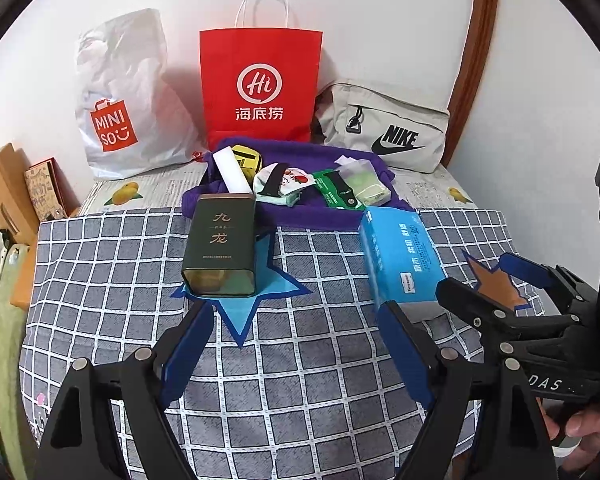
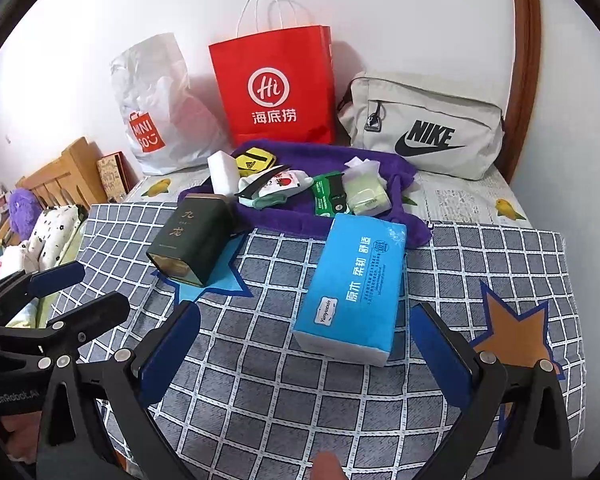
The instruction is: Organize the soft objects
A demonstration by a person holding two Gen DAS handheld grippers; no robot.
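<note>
A blue tissue pack [image 2: 352, 284] lies on the checked cloth [image 2: 284, 396], between a blue star patch [image 2: 212, 284] and an orange star patch [image 2: 516, 332]. A dark green tin [image 1: 222, 246] lies on the blue star [image 1: 256, 300]. Behind them a purple towel [image 1: 300, 208] carries a white block [image 1: 230, 170], a yellow pouch [image 1: 248, 156], socks [image 1: 282, 186], a green strap package [image 1: 334, 192] and a pale green case [image 1: 370, 190]. My left gripper [image 1: 296, 320] is open, just short of the tin. My right gripper [image 2: 304, 332] is open, straddling the near end of the tissue pack.
A Miniso plastic bag [image 1: 120, 100], a red paper bag [image 1: 260, 84] and a beige Nike bag [image 1: 384, 128] stand against the wall. A wooden bed frame [image 2: 64, 176] and folded fabrics [image 2: 48, 232] are at the left. The right gripper shows in the left wrist view [image 1: 496, 280].
</note>
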